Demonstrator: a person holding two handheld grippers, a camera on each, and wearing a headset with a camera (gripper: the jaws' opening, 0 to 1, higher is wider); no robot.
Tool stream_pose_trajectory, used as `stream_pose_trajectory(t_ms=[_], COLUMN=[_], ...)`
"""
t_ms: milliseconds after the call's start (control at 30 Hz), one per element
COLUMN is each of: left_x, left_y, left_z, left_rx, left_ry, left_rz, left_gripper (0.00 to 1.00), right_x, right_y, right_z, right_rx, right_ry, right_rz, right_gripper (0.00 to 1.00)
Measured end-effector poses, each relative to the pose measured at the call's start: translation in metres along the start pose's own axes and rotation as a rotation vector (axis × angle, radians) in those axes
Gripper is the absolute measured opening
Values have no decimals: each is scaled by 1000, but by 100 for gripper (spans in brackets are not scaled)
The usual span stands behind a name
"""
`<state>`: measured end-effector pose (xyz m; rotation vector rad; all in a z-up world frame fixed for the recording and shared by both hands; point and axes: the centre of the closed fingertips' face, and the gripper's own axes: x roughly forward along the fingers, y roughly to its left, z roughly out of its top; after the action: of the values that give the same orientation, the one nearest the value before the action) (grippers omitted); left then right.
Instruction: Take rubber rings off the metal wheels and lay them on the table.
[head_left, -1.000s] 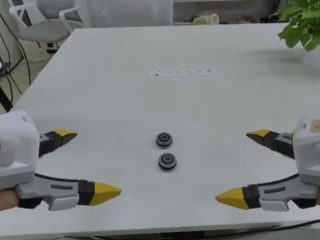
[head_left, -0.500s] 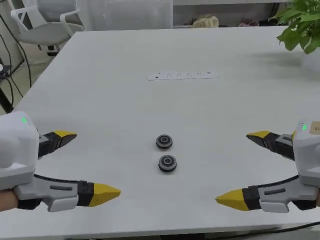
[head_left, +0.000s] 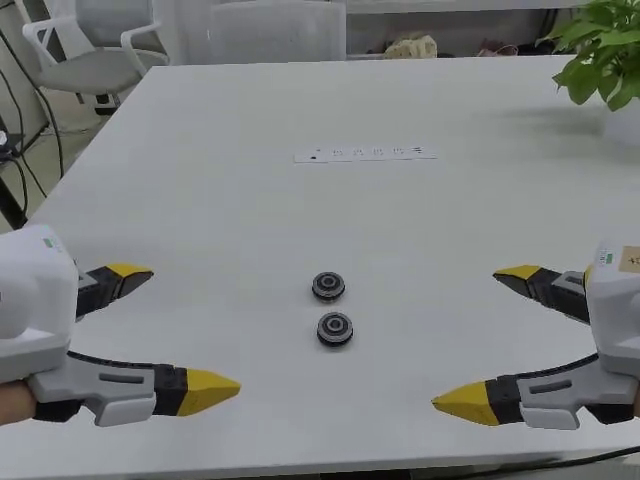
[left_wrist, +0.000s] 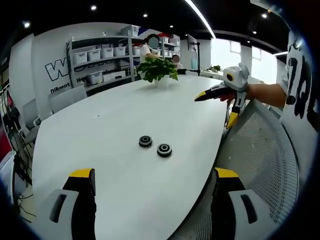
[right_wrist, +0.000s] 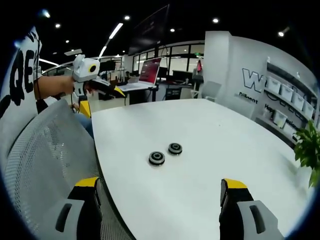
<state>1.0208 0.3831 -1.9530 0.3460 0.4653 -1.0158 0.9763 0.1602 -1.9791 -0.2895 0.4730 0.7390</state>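
On the table (head_left: 250, 200), toward its near edge, two metal wheels lie flat: the far wheel (head_left: 328, 285) sits at twelve o'clock of the near wheel (head_left: 335, 327), just beside it but not touching. Each has a dark rubber ring (head_left: 321, 328) around its rim. Two grippers flank the pair, well apart from it. The left gripper (head_left: 194, 327) is at nine o'clock and the right gripper (head_left: 466, 337) is at three o'clock. Each has its two yellow-tipped jaws spread wide with nothing between them. Farther off, one white power strip (head_left: 365, 153) lies at twelve o'clock. One potted plant (head_left: 600, 55) stands at two o'clock, and one chair (head_left: 85, 45) at ten o'clock, beyond the table.
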Motion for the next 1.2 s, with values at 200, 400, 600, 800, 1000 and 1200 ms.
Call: stream_pose_trajectory(t_ms=[200, 400, 600, 800, 1000, 1200], left_x=[0, -1, -1, -1, -1, -1], left_y=[0, 1, 1, 1, 3, 4], left_z=[-1, -1, -2, -1, 1, 1], left_rx=[-1, -1, 0, 1, 1, 6], left_ry=[1, 0, 4, 2, -5, -6], left_rz=[1, 1, 0, -2, -1, 0], left_gripper=[95, 95, 95, 95, 94, 94], right_x=[1, 1, 1, 1, 1, 2], right_y=[2, 2, 3, 3, 1, -3], right_z=[0, 1, 0, 1, 3, 4], right_rx=[-6, -7, -8, -6, -9, -11], right_ry=[4, 6, 7, 6, 1, -3], right_rz=[2, 3, 5, 5, 1, -2], right_gripper=[99, 99, 99, 99, 99, 99])
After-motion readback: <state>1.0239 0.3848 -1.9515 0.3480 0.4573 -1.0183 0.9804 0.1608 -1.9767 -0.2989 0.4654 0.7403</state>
